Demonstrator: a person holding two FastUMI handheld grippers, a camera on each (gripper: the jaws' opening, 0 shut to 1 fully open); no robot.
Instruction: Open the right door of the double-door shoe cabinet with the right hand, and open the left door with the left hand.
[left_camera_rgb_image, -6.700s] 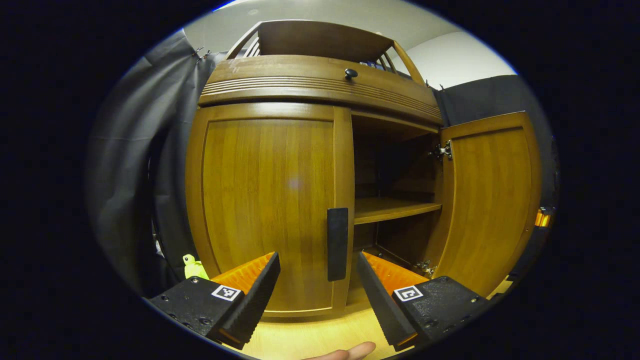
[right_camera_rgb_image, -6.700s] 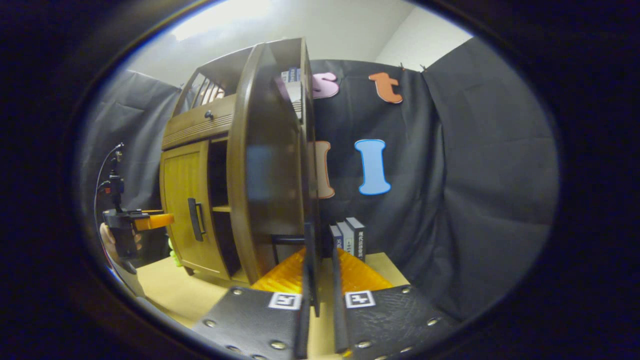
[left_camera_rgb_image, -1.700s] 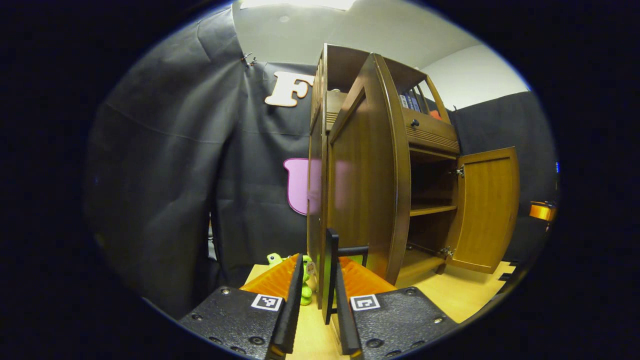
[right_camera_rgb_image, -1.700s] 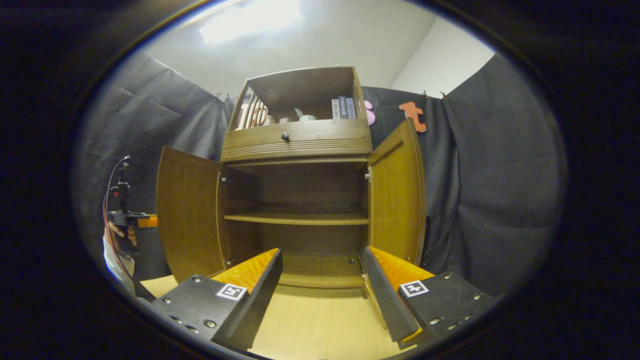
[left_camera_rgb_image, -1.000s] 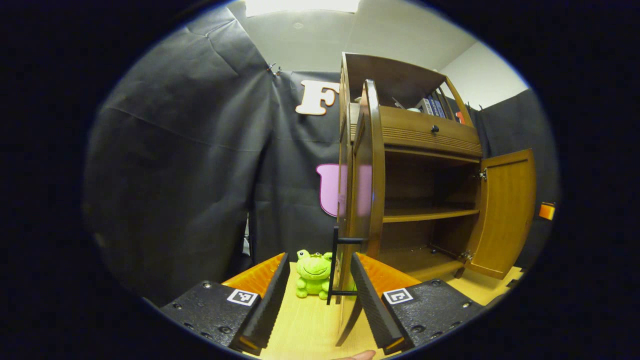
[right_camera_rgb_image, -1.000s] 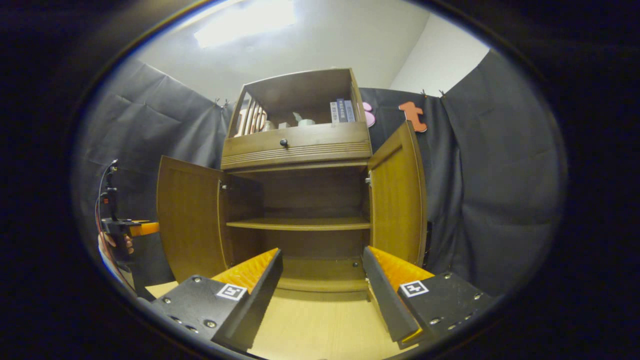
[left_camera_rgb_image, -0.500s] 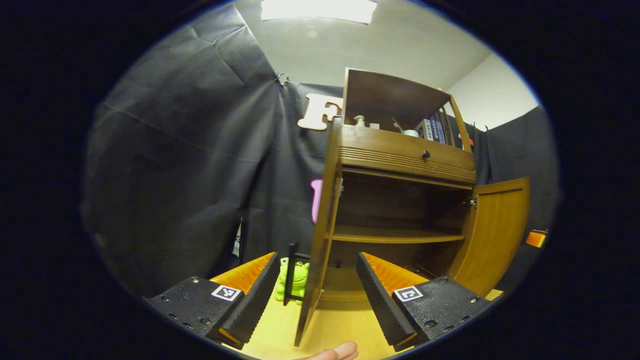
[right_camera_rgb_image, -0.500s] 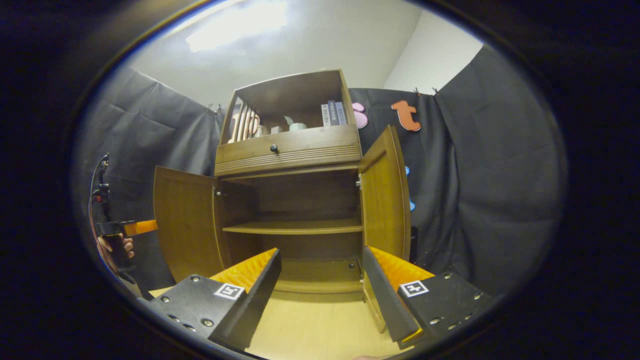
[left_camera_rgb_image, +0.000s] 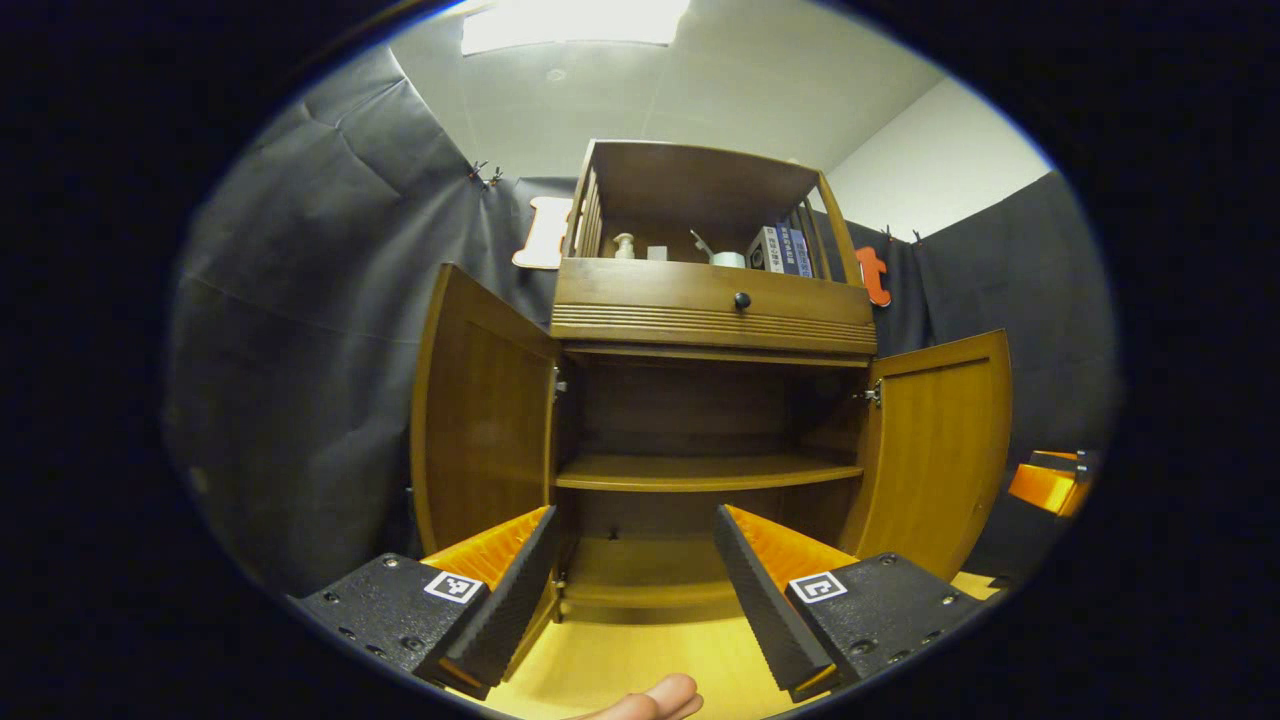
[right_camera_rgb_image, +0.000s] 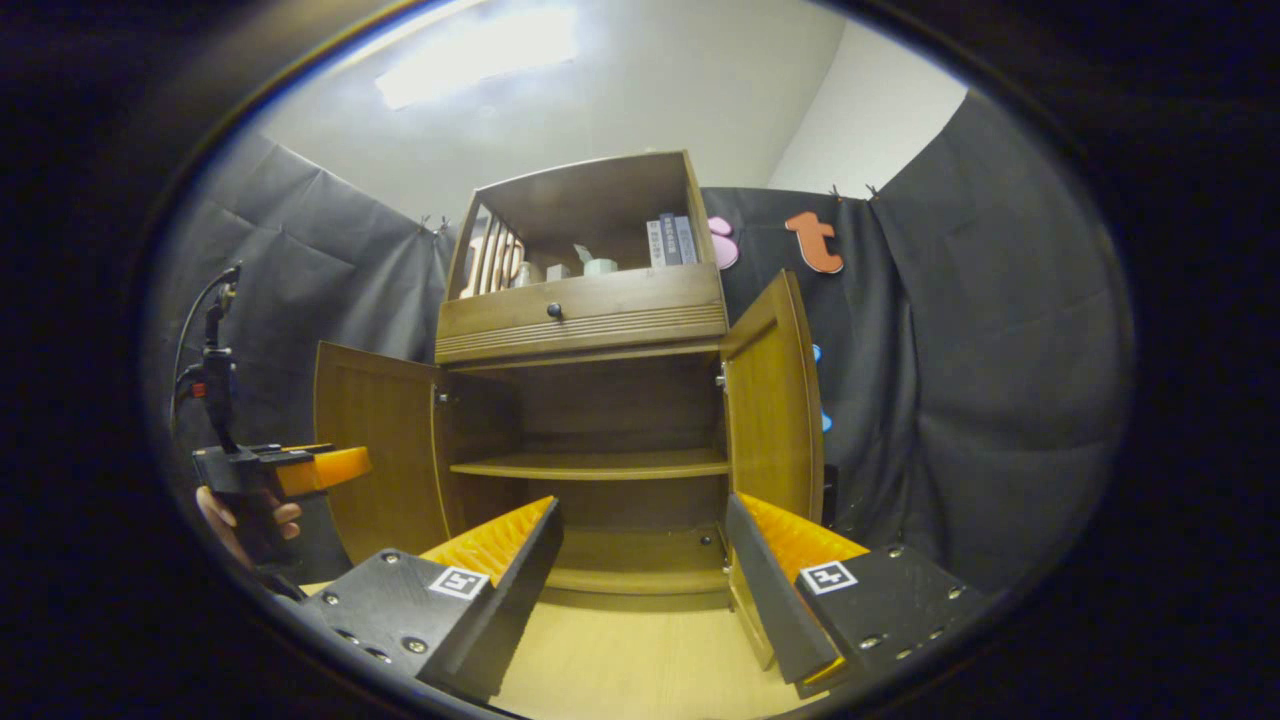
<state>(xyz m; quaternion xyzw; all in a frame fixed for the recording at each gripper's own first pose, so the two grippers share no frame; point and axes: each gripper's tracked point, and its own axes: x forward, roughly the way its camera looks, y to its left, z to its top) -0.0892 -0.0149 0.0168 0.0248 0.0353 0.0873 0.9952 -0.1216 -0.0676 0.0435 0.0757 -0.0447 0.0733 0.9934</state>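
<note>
The brown wooden shoe cabinet (left_camera_rgb_image: 712, 305) (right_camera_rgb_image: 585, 315) stands on a light wooden table with both doors swung outward. Its left door (left_camera_rgb_image: 480, 410) (right_camera_rgb_image: 378, 450) and right door (left_camera_rgb_image: 940, 440) (right_camera_rgb_image: 775, 400) stand wide, baring one inner shelf (left_camera_rgb_image: 700, 472) (right_camera_rgb_image: 590, 466). In the left gripper view my left gripper (left_camera_rgb_image: 632, 590) is open, in front of the cabinet and apart from the left door. In the right gripper view my right gripper (right_camera_rgb_image: 640, 590) is open too, holding nothing; the left gripper (right_camera_rgb_image: 330, 466) shows at far left, held by a hand.
The cabinet's open top compartment holds books (left_camera_rgb_image: 782, 250) and small items above a drawer with a black knob (left_camera_rgb_image: 742, 299). Black cloth hangs behind and beside the cabinet. The other gripper's orange finger (left_camera_rgb_image: 1045, 485) shows at the right edge. A fingertip (left_camera_rgb_image: 650, 700) shows at the bottom.
My left gripper let go of the left door's handle, opened and drew back to face the cabinet's front. The left door now stands wide. The right gripper stayed open and barely moved.
</note>
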